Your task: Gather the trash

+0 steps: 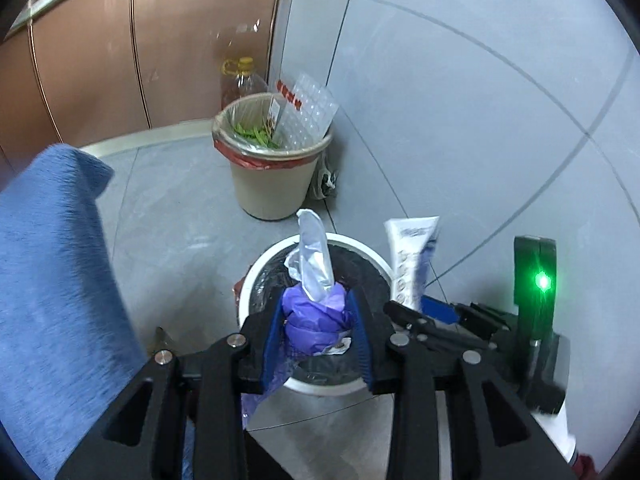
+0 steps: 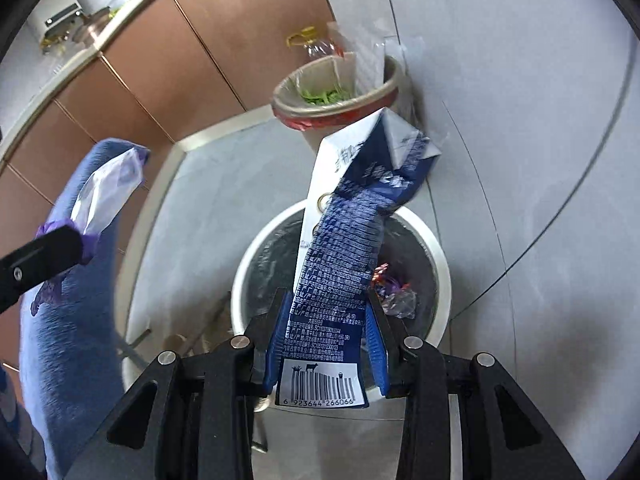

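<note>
A blue fabric-covered shape [image 1: 52, 280] fills the near left. The left gripper [image 1: 316, 320] pinches a crumpled purple-and-white plastic wrapper [image 1: 316, 296] above the white-rimmed round bin with a black liner [image 1: 256, 268]. To its right, the right gripper [image 2: 326, 340] clamps a flattened blue-and-white milk carton [image 2: 340, 264] over the same bin. Farther off stands a beige bin with a red-edged liner [image 1: 272, 184], near the brown cabinets [image 1: 120, 60].

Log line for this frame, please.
left gripper: jaws shut on purple wrapper | right gripper: jaws shut on milk carton | both over white bin
</note>
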